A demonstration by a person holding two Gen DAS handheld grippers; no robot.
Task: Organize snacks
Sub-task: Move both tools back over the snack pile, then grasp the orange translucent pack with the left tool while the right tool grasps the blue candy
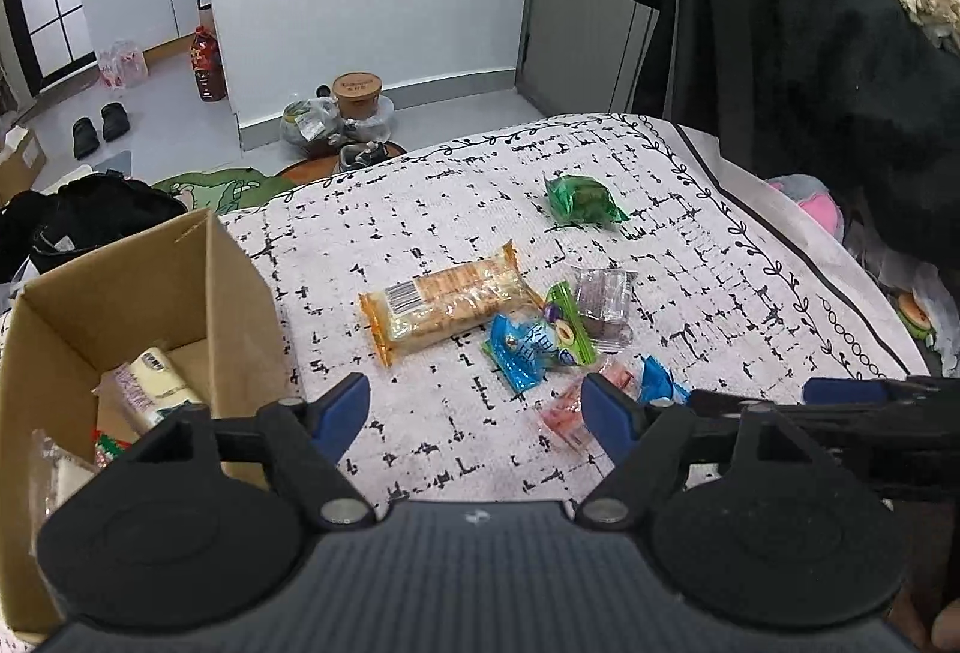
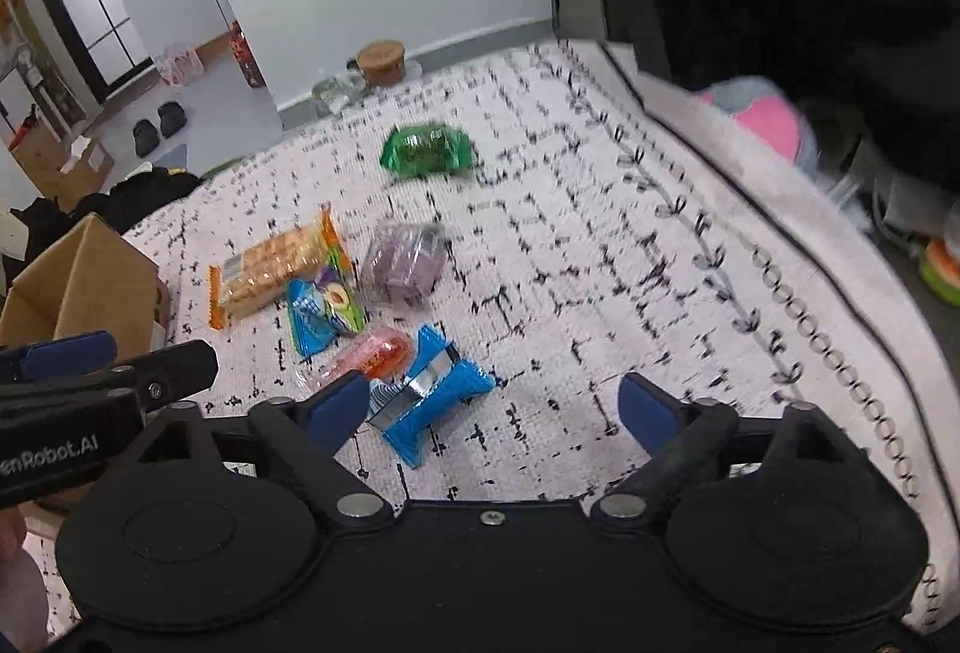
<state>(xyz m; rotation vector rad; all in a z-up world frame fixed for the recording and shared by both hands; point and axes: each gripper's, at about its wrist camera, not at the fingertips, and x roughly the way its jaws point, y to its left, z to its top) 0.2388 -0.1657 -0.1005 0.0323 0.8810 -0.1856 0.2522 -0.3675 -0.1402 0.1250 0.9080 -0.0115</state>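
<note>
Snacks: six wrapped packets are seen scattered on the patterned cloth (image 1: 690, 209) that covers the bench.
Cracker pack (image 1: 447, 300): laid flat in an orange-edged wrapper, just beside the cardboard box.
Blue-green packet (image 1: 537, 341): placed against the cracker pack's near end.
Purple packet (image 1: 603, 306): set just to the right of the blue-green one.
Pink packet (image 2: 369, 356): found touching the blue wafer pack (image 2: 429, 395), nearest the right gripper.
Green packet (image 1: 581, 200): left alone, well apart toward the far edge.
Cardboard box (image 1: 138, 287): stood open at the left, with a few packets already held inside.
Left gripper (image 1: 474, 413): held over the cloth, jaws spread, nothing gripped.
Right gripper (image 2: 495, 410): jaws spread wide, nothing pinched; its left finger is seen just at the blue wafer pack.
</note>
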